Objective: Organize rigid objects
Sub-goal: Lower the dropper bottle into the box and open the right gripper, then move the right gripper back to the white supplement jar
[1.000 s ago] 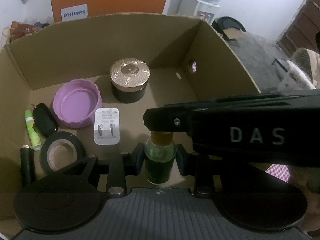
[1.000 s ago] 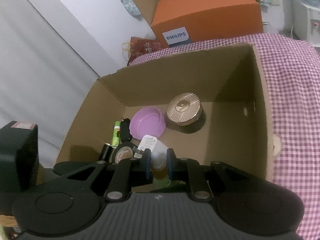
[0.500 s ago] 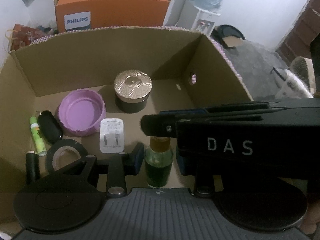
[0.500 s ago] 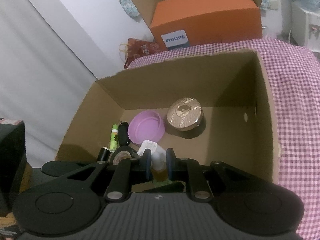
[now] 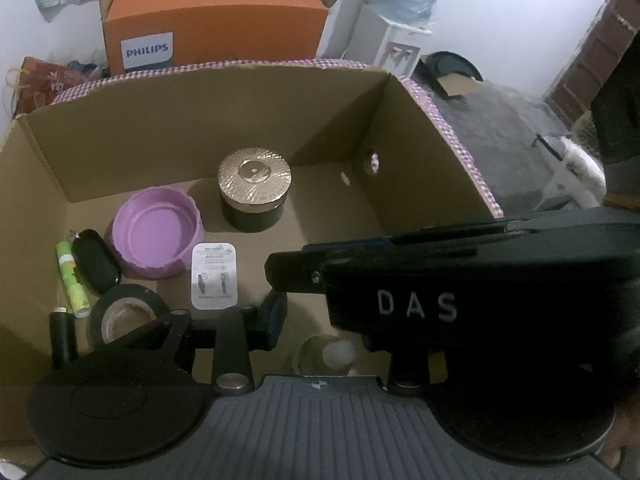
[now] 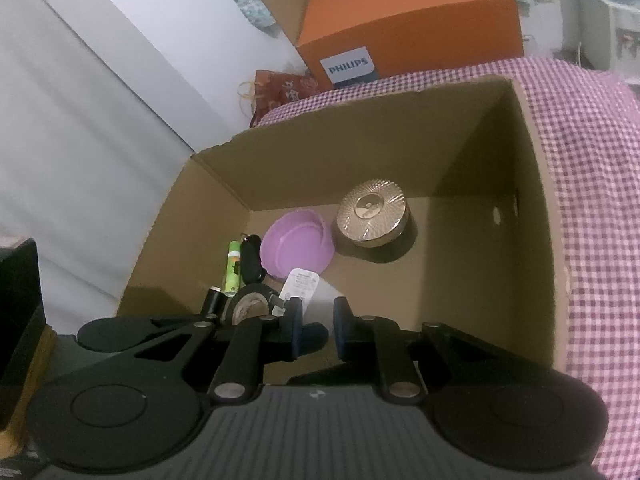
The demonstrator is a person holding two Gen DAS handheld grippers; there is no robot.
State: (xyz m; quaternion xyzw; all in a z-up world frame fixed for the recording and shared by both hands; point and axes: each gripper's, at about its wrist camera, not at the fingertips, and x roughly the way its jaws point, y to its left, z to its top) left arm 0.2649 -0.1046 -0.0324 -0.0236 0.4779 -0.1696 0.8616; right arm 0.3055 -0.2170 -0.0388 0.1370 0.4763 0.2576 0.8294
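A small green glass bottle [image 5: 320, 354] shows blurred and top-on at the near edge of the cardboard box [image 5: 180, 132], low between the jaws of my left gripper [image 5: 324, 320]. Those jaws are opening. The left pad [image 5: 276, 318] stands clear of the bottle, and the other pad is hidden behind my right gripper's black body [image 5: 416, 304]. In the right wrist view my right gripper [image 6: 318, 322] has its pads almost together with nothing between them, and the bottle is out of sight there.
On the box floor lie a gold-lidded dark jar [image 5: 254, 190], a purple lid [image 5: 156, 236], a white plug [image 5: 214, 276], a black tape roll [image 5: 126, 316], a green tube [image 5: 72, 280], a black fob [image 5: 96, 262] and a black cylinder [image 5: 62, 336]. An orange box [image 5: 216, 16] stands behind.
The bottle was upright, held at its body by the left gripper and at its neck by the right. It now sits lower, free of both, and the left jaws have widened.
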